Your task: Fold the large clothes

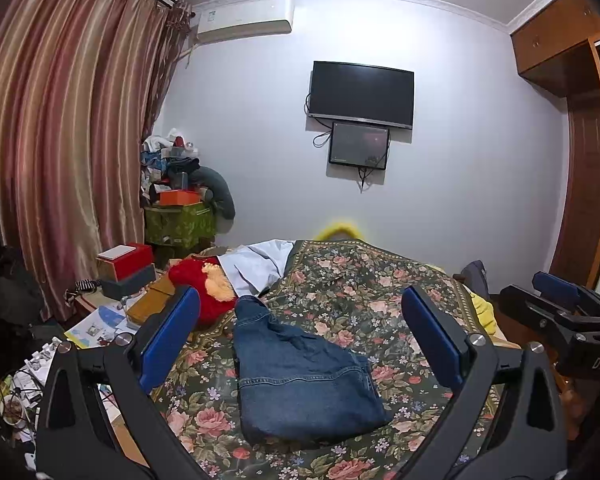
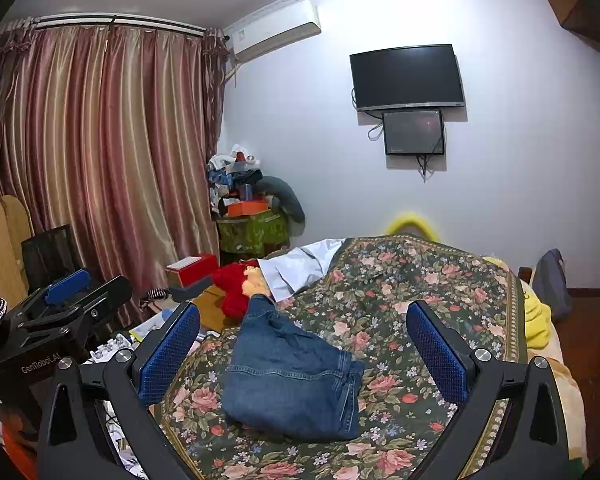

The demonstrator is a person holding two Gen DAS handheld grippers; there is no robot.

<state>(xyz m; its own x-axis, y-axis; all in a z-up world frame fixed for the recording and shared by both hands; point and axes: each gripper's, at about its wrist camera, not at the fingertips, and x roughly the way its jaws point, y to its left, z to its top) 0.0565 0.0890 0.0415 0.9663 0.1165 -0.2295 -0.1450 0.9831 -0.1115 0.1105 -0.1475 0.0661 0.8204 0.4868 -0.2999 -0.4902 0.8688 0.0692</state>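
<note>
Left gripper (image 1: 300, 336): jaws spread wide, holding nothing, raised above the bed.
Right gripper (image 2: 302, 340): jaws also wide apart and empty, beside the left one; seen at the right edge of the left wrist view.
Jeans (image 1: 300, 376): blue denim, folded into a compact bundle, lying on the bedspread between each gripper's blue pads, touching neither.
Bedspread (image 1: 380, 292): dark floral cloth covering the bed.
Red plush toy (image 1: 208, 288): at the bed's left edge, just beyond the jeans.
Pale sheet (image 1: 256, 264): next to the toy.
Wall: television (image 1: 361, 94) with a smaller screen (image 1: 359, 145) just below.
Left side: striped curtain (image 1: 60, 128).
</note>
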